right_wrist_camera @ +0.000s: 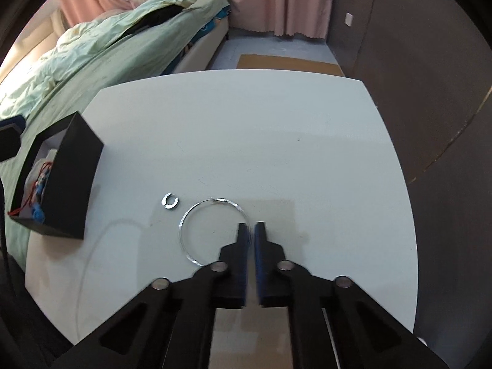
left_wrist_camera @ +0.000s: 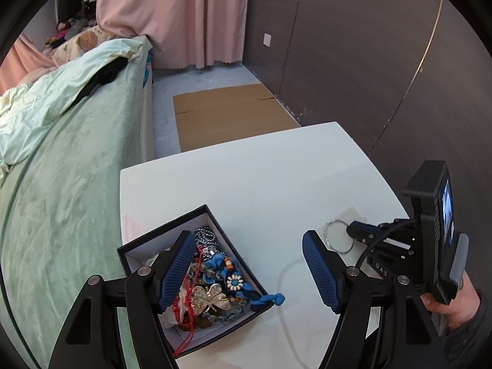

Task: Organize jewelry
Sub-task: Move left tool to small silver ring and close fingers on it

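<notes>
White table carries black jewelry box at left edge, packed with beads, brooch. Left gripper hovers beside box, jaws spread wide. Right gripper jaws pinch silver bangle rim on tabletop. Small open ring near bangle.

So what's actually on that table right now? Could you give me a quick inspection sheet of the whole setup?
Surface: white table, mostly bare.
Job's things: black box at the table's left edge, heaped with jewelry, a gold butterfly brooch on top; thin silver bangle lying on the table; small open silver ring beside it.
Clutter: nothing seen.
Grippers: left gripper open, above the box; right gripper closed on the bangle's rim.
Cables: black cable on the right gripper.
Surroundings: green-covered bed, pink curtain, flat cardboard on the floor.
</notes>
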A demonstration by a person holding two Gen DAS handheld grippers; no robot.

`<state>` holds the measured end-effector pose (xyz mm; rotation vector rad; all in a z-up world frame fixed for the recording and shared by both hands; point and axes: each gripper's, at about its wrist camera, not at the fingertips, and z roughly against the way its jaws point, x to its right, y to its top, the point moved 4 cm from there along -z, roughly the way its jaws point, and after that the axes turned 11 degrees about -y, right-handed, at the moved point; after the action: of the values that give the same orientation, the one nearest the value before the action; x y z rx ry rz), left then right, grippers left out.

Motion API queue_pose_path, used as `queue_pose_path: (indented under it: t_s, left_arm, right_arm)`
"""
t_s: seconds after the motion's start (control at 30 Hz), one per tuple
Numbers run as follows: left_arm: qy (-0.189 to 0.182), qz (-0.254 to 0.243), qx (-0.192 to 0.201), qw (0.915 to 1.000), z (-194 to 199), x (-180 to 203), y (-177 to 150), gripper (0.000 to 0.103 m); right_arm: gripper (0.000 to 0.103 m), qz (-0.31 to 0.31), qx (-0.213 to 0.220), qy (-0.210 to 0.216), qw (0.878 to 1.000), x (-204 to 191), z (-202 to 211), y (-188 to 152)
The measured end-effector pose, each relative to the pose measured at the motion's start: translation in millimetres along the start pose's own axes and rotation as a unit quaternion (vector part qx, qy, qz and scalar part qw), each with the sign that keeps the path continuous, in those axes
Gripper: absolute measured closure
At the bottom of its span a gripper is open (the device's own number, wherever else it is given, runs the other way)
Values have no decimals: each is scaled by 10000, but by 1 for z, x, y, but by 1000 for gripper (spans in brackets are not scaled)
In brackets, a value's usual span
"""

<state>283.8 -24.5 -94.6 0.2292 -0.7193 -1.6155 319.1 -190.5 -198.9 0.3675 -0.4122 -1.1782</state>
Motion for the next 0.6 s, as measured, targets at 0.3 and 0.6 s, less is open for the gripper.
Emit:
queue_pose_path:
  t_s: [0.3, 0.6]
  left_arm:
    - [-206, -93, -143, 9996, -18, 19, 9, 30]
    - [-269, -171, -487, 9983, -49, 35, 10, 30]
  right_arm:
    - [102, -1240, -81, 1179, 9852, 46, 13, -3]
    - [102, -1648, -223, 1329, 9771, 64, 13, -6]
